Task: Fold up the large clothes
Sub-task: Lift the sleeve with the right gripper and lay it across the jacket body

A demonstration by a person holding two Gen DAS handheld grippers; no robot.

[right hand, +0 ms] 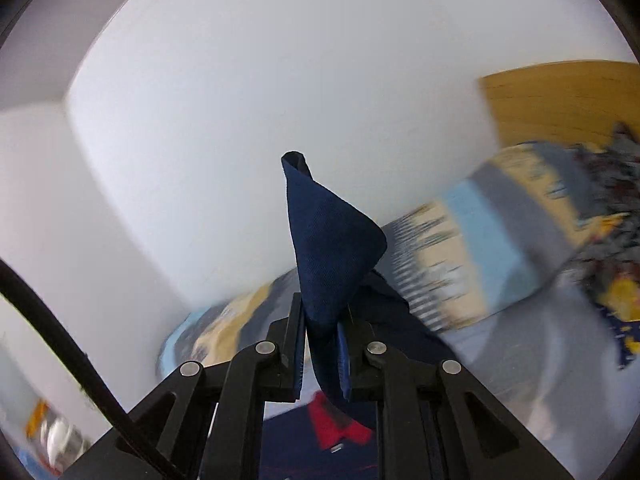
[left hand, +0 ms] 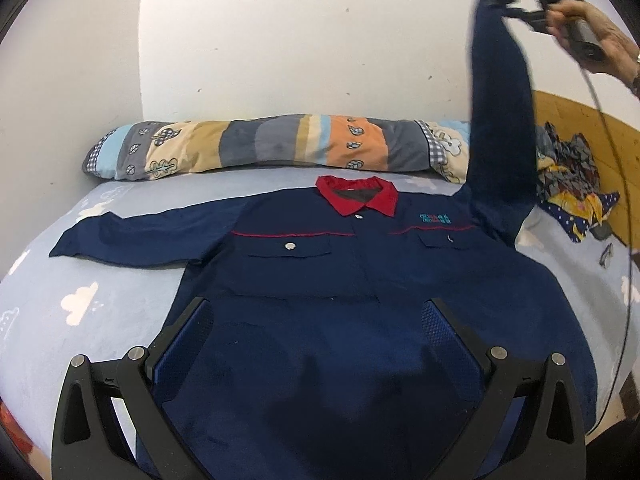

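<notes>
A bedroom in a home. A bed [left hand: 120, 320] fills the view, covered by a pale blue sheet printed with white clouds. Along its far edge lies a long patchwork pillow [left hand: 280, 146] in grey, tan, orange and blue, against a plain white wall [left hand: 300, 40]. A wooden headboard [left hand: 572, 120] stands at the right edge, with crumpled patterned clothes [left hand: 576, 176] heaped beside it.

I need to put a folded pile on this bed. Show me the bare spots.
Bare sheet lies below the flat sleeve, left of the shirt. A narrower strip runs between the collar and the patchwork pillow. The right side is crowded: patterned clothes and the lifted sleeve.
</notes>
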